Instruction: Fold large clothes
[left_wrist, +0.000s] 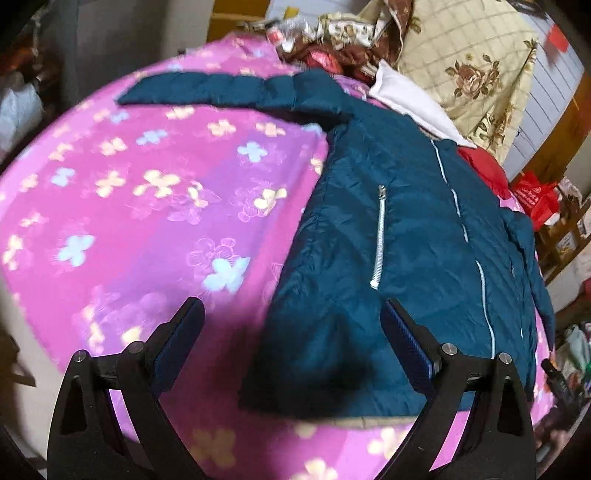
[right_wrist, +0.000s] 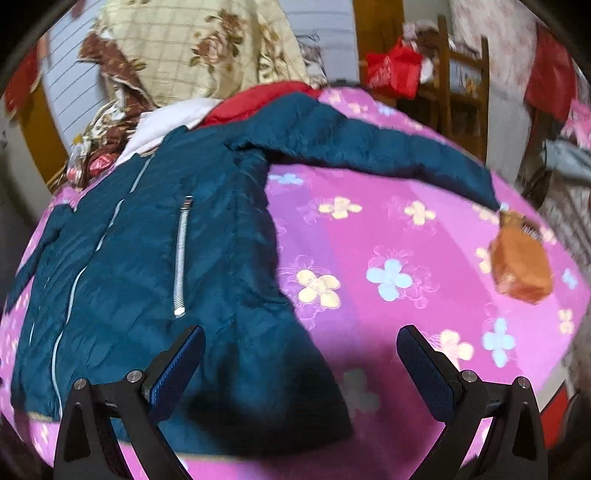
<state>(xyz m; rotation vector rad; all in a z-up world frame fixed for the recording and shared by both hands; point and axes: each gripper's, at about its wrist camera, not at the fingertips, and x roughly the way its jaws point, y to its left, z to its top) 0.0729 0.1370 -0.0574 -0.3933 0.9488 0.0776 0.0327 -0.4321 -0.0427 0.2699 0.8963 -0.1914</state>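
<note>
Both jaws are wide open and hold nothing. The left gripper (left_wrist: 291, 332) hangs above the blue jacket (left_wrist: 406, 236) hem; the right gripper (right_wrist: 301, 360) does too. The jacket lies flat, zipped, on the pink bed (left_wrist: 147, 206), sleeves stretched toward 10 and 2 o'clock. I think no fold is made yet.

Pink flowered bedspread (left_wrist: 147, 206); orange pouch (right_wrist: 521, 266); floral quilt (left_wrist: 469, 74) heaped behind.

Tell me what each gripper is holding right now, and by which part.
Nothing is held. The left gripper and the right gripper both hover with jaws open above the teal padded jacket, which lies flat on the pink floral bedsheet.
</note>
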